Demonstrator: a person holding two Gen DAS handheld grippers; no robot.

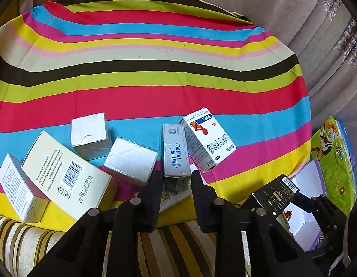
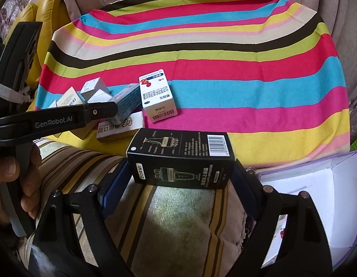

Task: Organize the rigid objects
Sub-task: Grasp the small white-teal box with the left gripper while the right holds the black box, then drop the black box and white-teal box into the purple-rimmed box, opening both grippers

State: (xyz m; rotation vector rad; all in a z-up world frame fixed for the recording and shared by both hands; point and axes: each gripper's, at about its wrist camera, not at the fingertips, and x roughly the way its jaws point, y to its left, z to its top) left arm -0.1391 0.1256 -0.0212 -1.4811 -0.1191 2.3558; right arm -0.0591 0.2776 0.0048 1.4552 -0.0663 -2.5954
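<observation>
A striped cloth (image 1: 141,87) spreads ahead of both grippers. The right gripper (image 2: 180,173) clamps a black DORMI box (image 2: 180,159) crosswise between its fingers, a white open carton (image 2: 328,198) just to their right. The left gripper (image 1: 175,182) has its fingers narrowed on the near end of a grey mouth-freshener box (image 1: 175,150), with a white medicine box (image 1: 207,140) just right of it and silver boxes (image 1: 90,136) to the left.

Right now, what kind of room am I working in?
Probably a home living room: a striped cloth spread over a plush sofa, a striped cushion in front, and small retail boxes scattered on the cloth.
</observation>
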